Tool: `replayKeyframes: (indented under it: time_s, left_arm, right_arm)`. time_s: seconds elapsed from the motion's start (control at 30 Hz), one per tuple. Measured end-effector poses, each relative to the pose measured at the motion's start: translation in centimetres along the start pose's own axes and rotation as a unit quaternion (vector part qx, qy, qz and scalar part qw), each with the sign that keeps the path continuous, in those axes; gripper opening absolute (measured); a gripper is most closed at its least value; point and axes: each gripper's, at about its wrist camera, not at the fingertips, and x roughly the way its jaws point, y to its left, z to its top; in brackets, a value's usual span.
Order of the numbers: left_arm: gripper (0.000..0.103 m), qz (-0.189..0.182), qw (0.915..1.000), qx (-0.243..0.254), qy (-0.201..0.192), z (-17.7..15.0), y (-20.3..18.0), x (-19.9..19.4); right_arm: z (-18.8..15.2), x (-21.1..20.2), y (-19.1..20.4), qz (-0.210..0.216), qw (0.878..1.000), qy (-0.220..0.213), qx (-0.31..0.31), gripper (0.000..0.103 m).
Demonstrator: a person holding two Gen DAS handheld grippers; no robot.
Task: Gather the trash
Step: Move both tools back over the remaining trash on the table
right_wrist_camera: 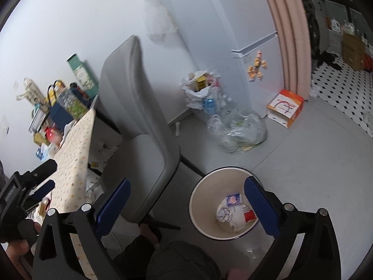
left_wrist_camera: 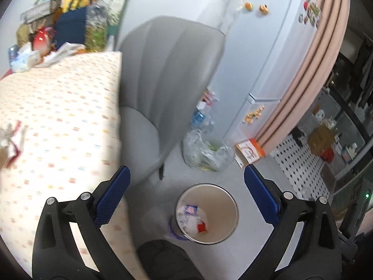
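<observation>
A round cream waste bin stands on the grey floor and holds crumpled white paper, a blue-and-white wrapper and a red scrap. My left gripper is open and empty above the bin and the table edge. In the right wrist view the same bin sits just below my right gripper, which is open and empty. The left gripper shows at the far left of that view, over the table. Crumpled wrappers lie on the dotted tablecloth at the left.
A grey chair stands between the table and the bin. Clear plastic bags of bottles, an orange-and-white box and a white fridge are beyond. Clutter fills the table's far end.
</observation>
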Motion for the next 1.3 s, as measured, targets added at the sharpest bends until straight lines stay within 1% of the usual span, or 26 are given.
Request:
replayKeyframes:
  time_s: [0.07,0.17,0.27,0.5,0.77,0.87,0.97,1.17,1.3]
  left_arm:
    - [0.097,0.013,0.9998,0.000,-0.015,0.0,1.3,-1.2]
    - [0.097,0.026,0.9992,-0.013,-0.026,-0.1,3.8,-2.8]
    - [0.097,0.031,0.9980,-0.037,-0.040,-0.2,6.6,-4.4]
    - [0.097,0.046,0.9940,-0.076,-0.063,-0.6,11.7,-7.8]
    - [0.097,0.062,0.9888,-0.103,-0.089,-2.0,15.5,-11.7]
    - [0.097,0.088,0.9852,-0.103,-0.105,-2.9,16.6,-13.5]
    - [0.097,0.086,0.9850,-0.106,-0.105,-3.6,17.7,-14.8]
    - [0.097,0.107,0.9799,-0.119,-0.119,-5.5,19.9,-17.6]
    - [0.097,0.113,0.9768,-0.143,-0.113,-6.8,21.8,-18.6]
  right_arm:
    - [-0.3,0.1,1.7,0.004,1.000,0.004,-0.014,0.096]
    - [-0.9,0.3,4.3,0.007,0.999,0.011,-0.034,0.096]
    - [-1.3,0.3,6.5,0.010,0.999,0.015,-0.051,0.096]
    - [-2.5,0.2,11.3,0.016,0.996,0.022,-0.089,0.095]
    - [-3.7,-0.6,15.5,0.030,0.992,0.022,-0.121,0.095]
    - [-4.2,-1.4,17.0,0.036,0.990,0.020,-0.133,0.095]
    - [-4.6,-2.2,18.4,0.044,0.989,0.018,-0.142,0.095]
    - [-5.5,-4.1,21.5,0.073,0.982,0.014,-0.174,0.095]
    - [-6.6,-5.1,23.6,0.099,0.975,0.019,-0.198,0.095]
